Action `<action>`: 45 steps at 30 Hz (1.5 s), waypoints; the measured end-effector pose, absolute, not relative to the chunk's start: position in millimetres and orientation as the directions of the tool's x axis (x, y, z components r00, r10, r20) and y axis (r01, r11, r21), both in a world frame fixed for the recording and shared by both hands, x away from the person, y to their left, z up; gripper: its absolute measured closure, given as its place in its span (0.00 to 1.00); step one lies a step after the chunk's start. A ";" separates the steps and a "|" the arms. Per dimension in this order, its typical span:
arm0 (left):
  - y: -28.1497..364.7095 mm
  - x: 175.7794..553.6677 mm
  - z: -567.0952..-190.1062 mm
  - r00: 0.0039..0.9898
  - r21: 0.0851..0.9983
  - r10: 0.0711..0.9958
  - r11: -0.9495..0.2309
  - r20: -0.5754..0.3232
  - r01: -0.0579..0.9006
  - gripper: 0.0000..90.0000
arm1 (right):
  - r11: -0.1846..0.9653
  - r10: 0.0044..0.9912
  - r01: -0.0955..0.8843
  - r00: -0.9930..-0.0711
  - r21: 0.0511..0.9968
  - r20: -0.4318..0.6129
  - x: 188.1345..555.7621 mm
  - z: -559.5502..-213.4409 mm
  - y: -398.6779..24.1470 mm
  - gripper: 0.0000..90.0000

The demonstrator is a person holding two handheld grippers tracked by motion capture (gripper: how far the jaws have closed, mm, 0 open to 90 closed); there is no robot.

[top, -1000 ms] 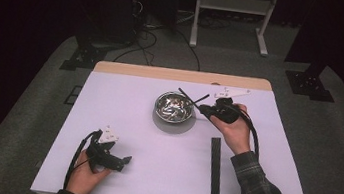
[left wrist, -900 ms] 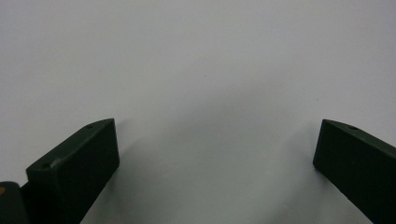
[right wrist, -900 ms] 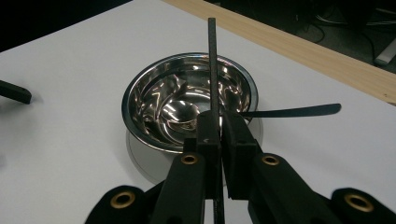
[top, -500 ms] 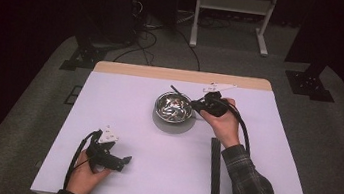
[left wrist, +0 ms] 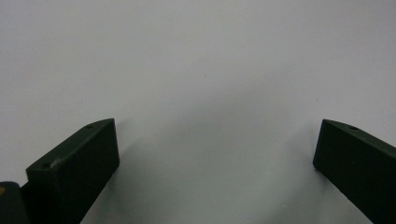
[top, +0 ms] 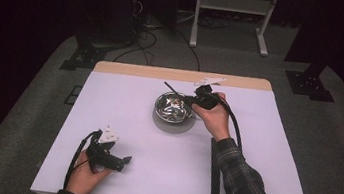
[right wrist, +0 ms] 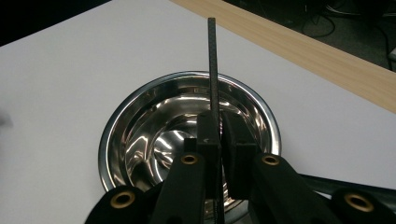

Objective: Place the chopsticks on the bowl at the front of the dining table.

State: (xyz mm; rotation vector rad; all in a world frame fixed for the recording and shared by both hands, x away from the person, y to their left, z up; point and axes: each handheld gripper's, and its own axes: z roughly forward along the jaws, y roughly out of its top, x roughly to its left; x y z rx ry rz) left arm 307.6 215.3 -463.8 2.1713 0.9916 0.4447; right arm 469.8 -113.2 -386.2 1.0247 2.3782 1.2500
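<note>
Bowl (top: 173, 108) mid-table (top: 123, 106), stick (right wrist: 213, 70) above it, strip (top: 213, 178) front-right

Wide bare space is seen on the white table (top: 122, 115) around the left gripper (top: 118, 160). The middle is blocked by the metal bowl (top: 174, 106). A long black strip (top: 215, 176) is laid near the front right.

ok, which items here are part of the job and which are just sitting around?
In the job:
- thin flat black strip, clamped in the right gripper
- shiny round steel bowl below it

Lying about:
- long black bar flat on the white table
- left gripper, open, resting on the table
- white metal stand on the floor behind
</note>
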 end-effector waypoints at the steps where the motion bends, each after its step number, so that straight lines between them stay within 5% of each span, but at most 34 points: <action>1: 215.3 307.6 -463.9 0.648 0.717 0.762 -0.462 0.019 0.522 0.00 | 0.381 0.695 0.466 -0.714 0.799 0.086 471.0 -387.0 -112.2 0.95; 33: 215.4 307.7 -463.9 0.648 0.718 0.761 -0.463 0.021 0.520 0.00 | 0.406 0.710 0.501 -0.700 0.764 0.082 504.6 -409.2 -98.0 0.95; 45: 215.3 307.6 -464.0 0.648 0.718 0.762 -0.461 0.019 0.521 0.00 | 0.406 0.703 0.480 -0.708 0.778 0.070 499.0 -398.7 -101.8 0.87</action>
